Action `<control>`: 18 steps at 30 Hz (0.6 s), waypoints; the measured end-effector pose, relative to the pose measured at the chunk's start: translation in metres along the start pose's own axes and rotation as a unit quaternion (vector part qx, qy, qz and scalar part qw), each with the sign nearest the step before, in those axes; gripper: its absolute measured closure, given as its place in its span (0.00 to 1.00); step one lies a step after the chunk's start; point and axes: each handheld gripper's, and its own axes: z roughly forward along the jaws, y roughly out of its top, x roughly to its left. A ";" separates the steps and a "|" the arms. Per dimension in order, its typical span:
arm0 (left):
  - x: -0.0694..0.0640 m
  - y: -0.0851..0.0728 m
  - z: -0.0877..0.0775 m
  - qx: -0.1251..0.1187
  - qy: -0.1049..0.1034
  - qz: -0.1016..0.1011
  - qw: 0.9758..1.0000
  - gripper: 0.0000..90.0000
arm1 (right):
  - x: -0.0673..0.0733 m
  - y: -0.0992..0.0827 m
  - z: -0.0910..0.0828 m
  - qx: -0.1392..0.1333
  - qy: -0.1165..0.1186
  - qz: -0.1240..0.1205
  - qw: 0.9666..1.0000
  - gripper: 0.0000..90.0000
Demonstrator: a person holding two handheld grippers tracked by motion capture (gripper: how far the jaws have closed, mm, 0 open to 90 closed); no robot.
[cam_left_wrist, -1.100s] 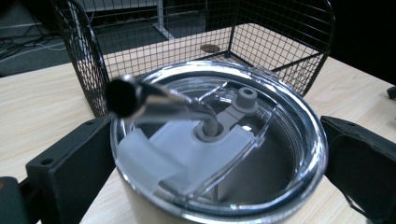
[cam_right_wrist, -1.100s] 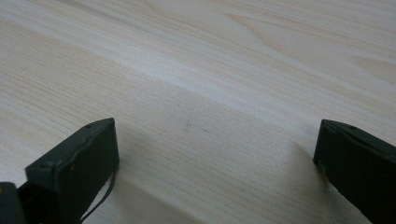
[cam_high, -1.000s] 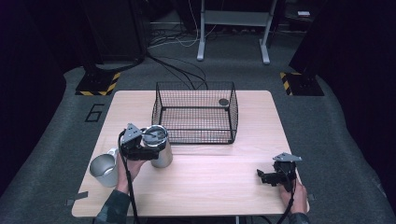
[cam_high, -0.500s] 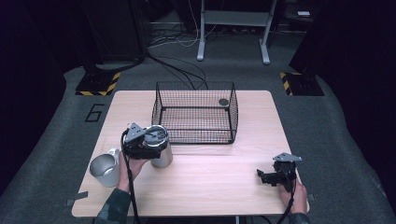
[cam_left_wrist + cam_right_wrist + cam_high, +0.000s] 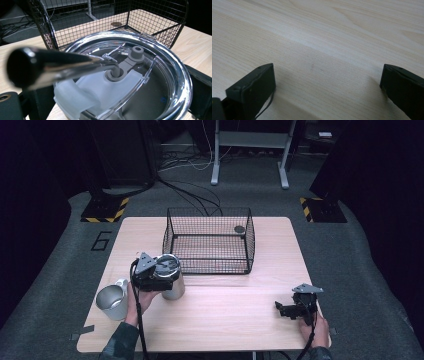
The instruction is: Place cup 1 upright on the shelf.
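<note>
In the high view, the left gripper (image 5: 159,276) sat at the lower left of the frame with its jaws around a steel tumbler (image 5: 172,280) that stood upright on the wooden surface (image 5: 225,315), just below the near wall of the black wire basket (image 5: 210,240) at the centre. A second metal cup with a handle (image 5: 112,300) stood further left, near the surface's edge. The right gripper (image 5: 292,309) rested low at the lower right, well apart from the tumbler, so the left hand was plainly the nearer one. A small dark disc (image 5: 239,229) lay inside the basket near its far right corner. In the left gripper view, the tumbler's clear lid (image 5: 140,82) took up the lower middle of the frame, a metal straw (image 5: 62,66) slanting out of its grey grommet toward the left, and the jaws pressed against the tumbler's sides at the bottom corners; the basket (image 5: 150,20) rose directly beyond it at the top of the frame, so any lift into it would probably run straight ahead and up. In the right gripper view, the jaws stood spread wide over bare wood (image 5: 324,50), holding nothing.
</note>
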 end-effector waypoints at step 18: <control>-0.006 0.004 -0.009 0.001 -0.002 0.021 1.000 0.05 | 0.000 0.000 0.000 0.001 0.000 0.001 1.000 0.00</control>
